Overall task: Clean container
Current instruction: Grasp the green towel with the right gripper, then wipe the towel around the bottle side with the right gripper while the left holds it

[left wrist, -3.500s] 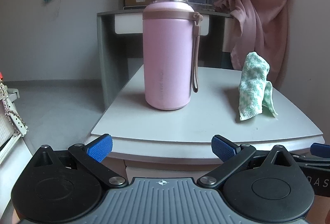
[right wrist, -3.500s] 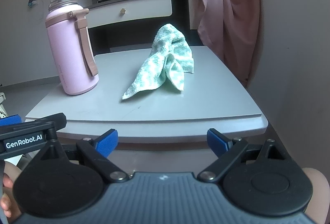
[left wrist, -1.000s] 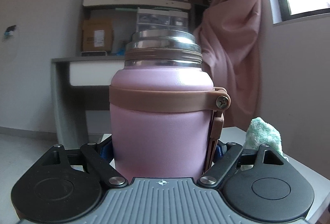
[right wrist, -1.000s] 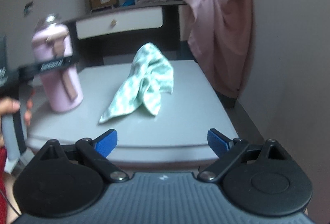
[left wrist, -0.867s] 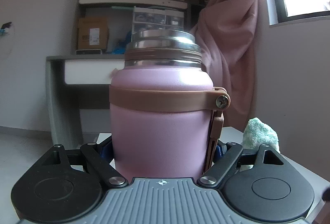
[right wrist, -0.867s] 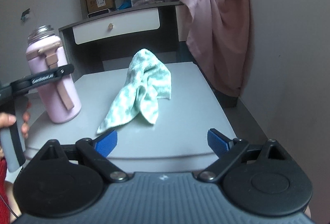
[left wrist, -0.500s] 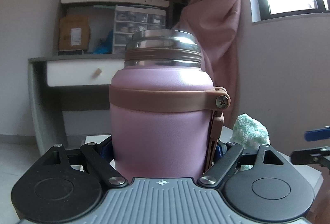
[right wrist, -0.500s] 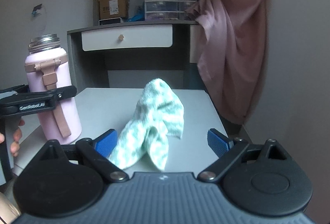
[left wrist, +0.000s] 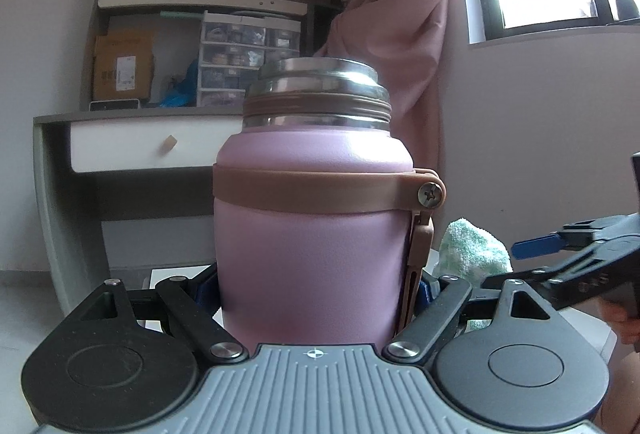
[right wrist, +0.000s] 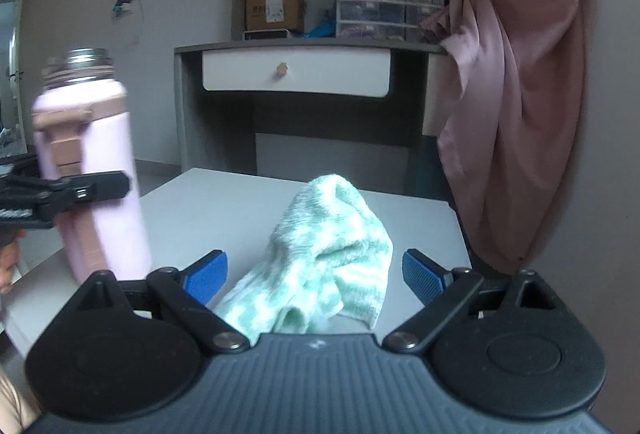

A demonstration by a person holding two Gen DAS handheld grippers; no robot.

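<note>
Now the left gripper [left wrist: 316,286] clamps the pink bottle [left wrist: 314,234] steady (lid off); beside the bottle, the right gripper [right wrist: 314,272] straddles the green cloth [right wrist: 324,258], jaws wide, gripping nothing.

One bottle [left wrist: 312,234], one cloth [right wrist: 328,254]

Each gripper has a grey ribbed body, two round black discs beside it, black link arms with silver rivets, and blue ribbed pads. The left gripper [left wrist: 316,286] carries a small cross mark; the right gripper [right wrist: 316,274] has a small white logo.
</note>
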